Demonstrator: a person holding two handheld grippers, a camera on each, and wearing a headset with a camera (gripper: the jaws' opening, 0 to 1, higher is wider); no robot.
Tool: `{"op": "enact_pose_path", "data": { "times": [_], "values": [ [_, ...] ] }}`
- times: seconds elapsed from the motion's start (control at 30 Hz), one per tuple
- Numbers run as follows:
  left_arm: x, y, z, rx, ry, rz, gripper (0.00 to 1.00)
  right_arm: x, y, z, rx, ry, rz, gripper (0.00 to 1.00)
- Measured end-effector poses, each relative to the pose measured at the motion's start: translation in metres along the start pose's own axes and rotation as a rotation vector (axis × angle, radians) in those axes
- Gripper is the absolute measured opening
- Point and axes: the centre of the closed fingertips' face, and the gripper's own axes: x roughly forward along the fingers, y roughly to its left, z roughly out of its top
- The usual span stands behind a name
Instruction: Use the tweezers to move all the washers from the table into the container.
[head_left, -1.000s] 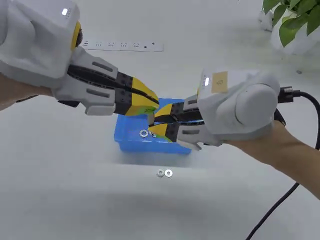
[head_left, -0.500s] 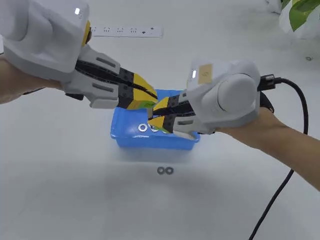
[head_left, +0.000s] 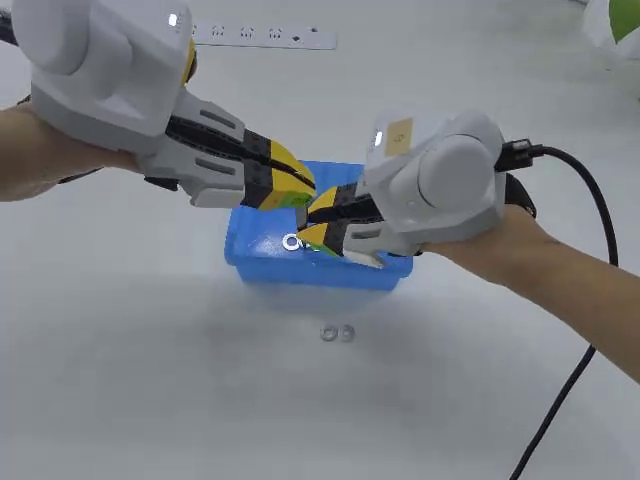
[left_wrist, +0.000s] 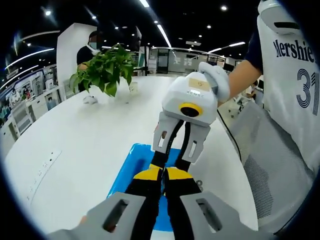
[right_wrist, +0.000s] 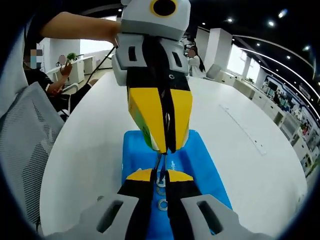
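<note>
Hovering over the blue container (head_left: 300, 272), the two grippers are facing each other nose to nose above its middle. The left gripper (head_left: 300, 186) is pointing in from the person's left with its yellow jaws pressed together, as the right gripper view is showing plainly. The right gripper (head_left: 318, 228) is pointing in from the right with its jaws set close and a narrow slit between them, and whether it is pinching anything cannot be told. A thin sliver (right_wrist: 159, 162) is running from the left gripper's tip down into that slit; it is likely the tweezers, though it is too fine to be sure. A few washers (right_wrist: 161, 191) are lying on the container's floor, while a pair of washers (head_left: 337, 333) is sitting side by side on the white table (head_left: 130, 380), near the container's front wall. That pair is looking like small, flat, hard metal rings: light, stiff and slick, lying flush on a smooth top, so a sideways nudge is probably going to send them skating. Taking hold is likely working best across the rim, one tweezer point through the hole and the other outside, or after tipping an edge up first.
</note>
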Motion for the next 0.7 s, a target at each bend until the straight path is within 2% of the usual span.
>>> {"op": "enact_pose_path", "data": {
  "times": [0.1, 0.27, 0.5, 0.7],
  "values": [
    [-0.001, 0.000, 0.001, -0.009, -0.007, 0.006, 0.06, 0.000, 0.000, 0.000, 0.006, 0.000, -0.006, 0.10],
    [-0.001, -0.002, 0.002, 0.011, -0.004, 0.005, 0.06, -0.001, 0.000, 0.000, 0.000, 0.003, -0.005, 0.11],
    [-0.006, -0.010, 0.012, 0.016, -0.015, 0.007, 0.06, -0.010, 0.000, 0.005, -0.005, -0.008, -0.028, 0.11],
    [-0.012, -0.017, 0.023, 0.069, -0.019, 0.011, 0.05, -0.019, 0.002, 0.015, -0.020, -0.031, -0.040, 0.11]
  ]
}}
